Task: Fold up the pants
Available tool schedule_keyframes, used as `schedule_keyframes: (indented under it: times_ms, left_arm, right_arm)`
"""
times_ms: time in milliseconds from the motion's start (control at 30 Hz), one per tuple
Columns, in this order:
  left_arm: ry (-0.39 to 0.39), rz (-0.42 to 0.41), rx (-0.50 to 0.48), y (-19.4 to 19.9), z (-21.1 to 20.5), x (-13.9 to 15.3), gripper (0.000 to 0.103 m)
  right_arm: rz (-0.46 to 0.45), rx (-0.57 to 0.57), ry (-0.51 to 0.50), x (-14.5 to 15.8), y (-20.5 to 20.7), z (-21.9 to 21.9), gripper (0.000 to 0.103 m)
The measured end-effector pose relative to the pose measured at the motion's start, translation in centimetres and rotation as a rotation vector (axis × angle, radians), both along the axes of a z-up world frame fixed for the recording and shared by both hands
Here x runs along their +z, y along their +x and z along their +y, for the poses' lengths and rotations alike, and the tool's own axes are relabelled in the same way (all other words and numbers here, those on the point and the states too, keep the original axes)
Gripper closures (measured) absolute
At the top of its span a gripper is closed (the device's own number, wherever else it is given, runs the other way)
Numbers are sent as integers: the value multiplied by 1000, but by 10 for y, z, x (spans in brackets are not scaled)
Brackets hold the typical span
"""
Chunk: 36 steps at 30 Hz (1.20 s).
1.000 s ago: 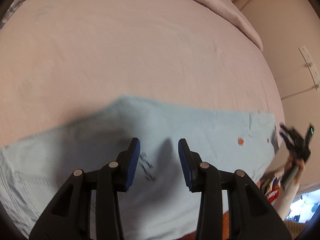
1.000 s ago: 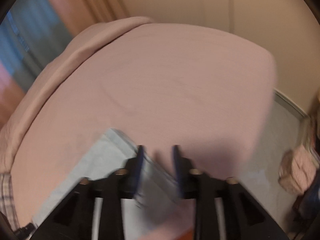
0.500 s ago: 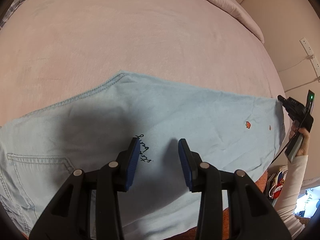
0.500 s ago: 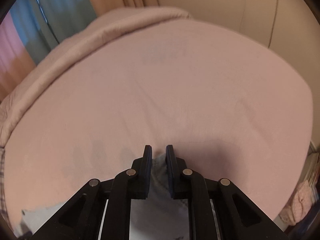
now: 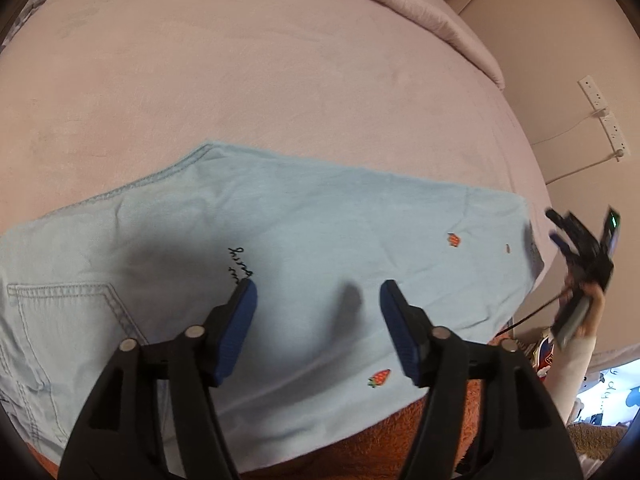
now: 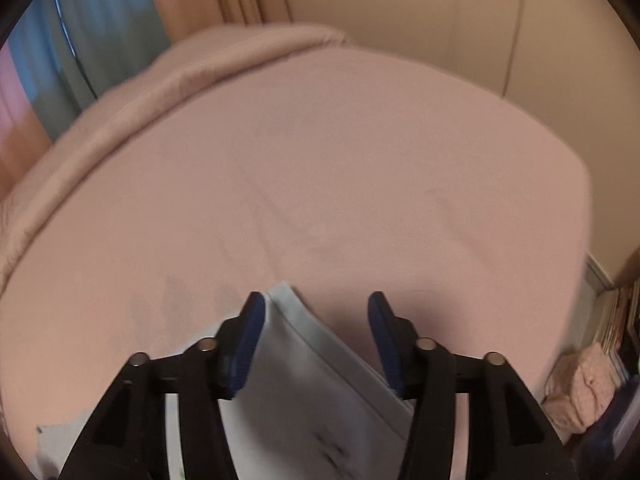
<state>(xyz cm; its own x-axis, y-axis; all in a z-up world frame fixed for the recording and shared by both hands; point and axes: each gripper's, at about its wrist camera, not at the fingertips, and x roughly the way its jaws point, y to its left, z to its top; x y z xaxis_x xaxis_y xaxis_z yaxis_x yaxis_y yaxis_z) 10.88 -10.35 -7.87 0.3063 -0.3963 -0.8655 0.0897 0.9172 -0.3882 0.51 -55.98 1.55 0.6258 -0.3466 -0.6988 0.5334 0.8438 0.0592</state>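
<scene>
Left wrist view: the pants (image 5: pixel 320 248) lie spread flat across the bed (image 5: pixel 260 80), laid out for folding; the left gripper (image 5: pixel 318 292) hovers above them, jaws opening, nothing between.

Right wrist view: the right gripper (image 6: pixel 316 312) is opening, the hem edge lying loose between its pads.

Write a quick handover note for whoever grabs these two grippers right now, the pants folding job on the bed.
Left gripper: jaws opening, nothing between them, above the middle of the pants.
Right gripper: jaws opening above the hem end; the pads do not press on the cloth.
Pants: light blue, with small strawberries, flat across the near side of the pink bed, one leg over the other, back pocket toward the left of the left wrist view.
Done: pants laid out lengthwise, apparently already folded leg on leg.
Left: probably bring the hem end over toward the waist, then smooth it out.
</scene>
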Motion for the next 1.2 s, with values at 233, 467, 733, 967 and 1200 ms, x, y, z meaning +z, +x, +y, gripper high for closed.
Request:
schedule_keyframes:
  times_ms: [233, 467, 733, 967, 1200]
  left_arm:
    - [5, -43, -3, -11, 1, 8, 24]
    - [11, -43, 27, -22, 6, 10, 23]
    - [12, -48, 95, -36, 28, 16, 23]
    - [23, -87, 167, -47, 52, 27, 23]
    - [7, -106, 229, -56, 78, 32, 23]
  right_arm:
    - [-113, -122, 119, -15, -106, -14, 27]
    - [-151, -75, 335, -63, -116, -20, 28]
    - [-251, -27, 355, -69, -87, -20, 87]
    - [-346, 84, 330, -16, -83, 16, 89]
    - [-450, 371, 133, 65, -72, 140, 89]
